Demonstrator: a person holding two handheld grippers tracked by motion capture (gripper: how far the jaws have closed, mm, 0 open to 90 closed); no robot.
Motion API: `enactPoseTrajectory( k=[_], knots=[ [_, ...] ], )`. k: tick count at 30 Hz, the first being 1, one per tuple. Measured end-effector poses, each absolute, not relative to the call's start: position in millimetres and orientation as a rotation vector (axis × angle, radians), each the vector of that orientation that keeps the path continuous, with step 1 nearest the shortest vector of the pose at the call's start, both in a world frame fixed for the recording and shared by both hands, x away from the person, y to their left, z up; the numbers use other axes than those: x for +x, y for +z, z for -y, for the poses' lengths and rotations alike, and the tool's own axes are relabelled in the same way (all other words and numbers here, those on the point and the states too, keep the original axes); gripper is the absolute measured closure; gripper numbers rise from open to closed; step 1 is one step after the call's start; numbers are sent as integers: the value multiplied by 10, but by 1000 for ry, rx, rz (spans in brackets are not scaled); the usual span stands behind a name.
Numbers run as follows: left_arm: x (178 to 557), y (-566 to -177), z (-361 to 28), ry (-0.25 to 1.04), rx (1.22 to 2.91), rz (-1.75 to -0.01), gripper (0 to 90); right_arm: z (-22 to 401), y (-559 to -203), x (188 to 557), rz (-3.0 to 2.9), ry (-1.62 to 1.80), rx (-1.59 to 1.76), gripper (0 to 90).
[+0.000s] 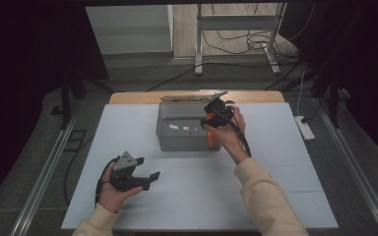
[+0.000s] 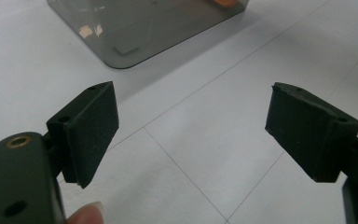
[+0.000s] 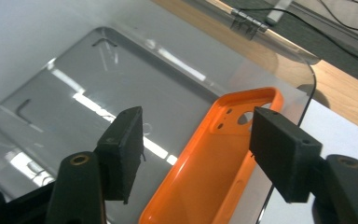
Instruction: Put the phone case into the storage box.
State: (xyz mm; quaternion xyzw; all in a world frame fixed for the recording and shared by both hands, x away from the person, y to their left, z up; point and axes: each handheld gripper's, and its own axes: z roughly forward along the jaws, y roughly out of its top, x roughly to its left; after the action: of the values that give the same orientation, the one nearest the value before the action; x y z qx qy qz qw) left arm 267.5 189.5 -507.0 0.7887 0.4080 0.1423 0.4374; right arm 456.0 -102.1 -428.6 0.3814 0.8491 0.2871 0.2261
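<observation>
A clear grey plastic box (image 1: 184, 132) stands on the white table (image 1: 197, 196), toward the far edge, and serves here as the reference for all positions. Its hinged lid (image 1: 193, 97) is thrown open and lies flat behind the box, over the bare wooden strip of the table. Inside the box, leaning against its right-hand wall, rests an orange phone case (image 3: 214, 163), hollow side facing the right gripper view, camera cut-out toward the far end; in the high view the same case (image 1: 211, 137) appears as an orange patch at the box's near right corner. The right hand-held gripper (image 1: 215, 114), carried in the person's right hand (image 1: 229, 132), hangs over the right side of the box and points down into it. Its jaws stand apart with the upper edge of the case between them; the pads do not press on the case, so it is open and holds nothing. The left hand-held gripper (image 1: 145, 178), carried in the left hand (image 1: 113, 189), sits in front of the box and to its left, well apart from it, low over the bare table. Its jaws are spread wide with nothing between them, and the near corner of the box (image 2: 140, 28) shows beyond them in the left gripper view.
</observation>
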Motion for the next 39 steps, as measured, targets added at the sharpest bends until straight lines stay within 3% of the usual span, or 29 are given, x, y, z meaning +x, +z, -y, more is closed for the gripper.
enactPoseTrajectory(
  k=[20,39],
  knots=[
    [2643,-5096,-1891,355,1970,-1024,167,1274,-4202,4378,-2382,936,1002,313],
    [2635,-5099,-1904,351,1960,-1039,167,1688,-4277,3988,-2396,1102,945,300]
  ],
)
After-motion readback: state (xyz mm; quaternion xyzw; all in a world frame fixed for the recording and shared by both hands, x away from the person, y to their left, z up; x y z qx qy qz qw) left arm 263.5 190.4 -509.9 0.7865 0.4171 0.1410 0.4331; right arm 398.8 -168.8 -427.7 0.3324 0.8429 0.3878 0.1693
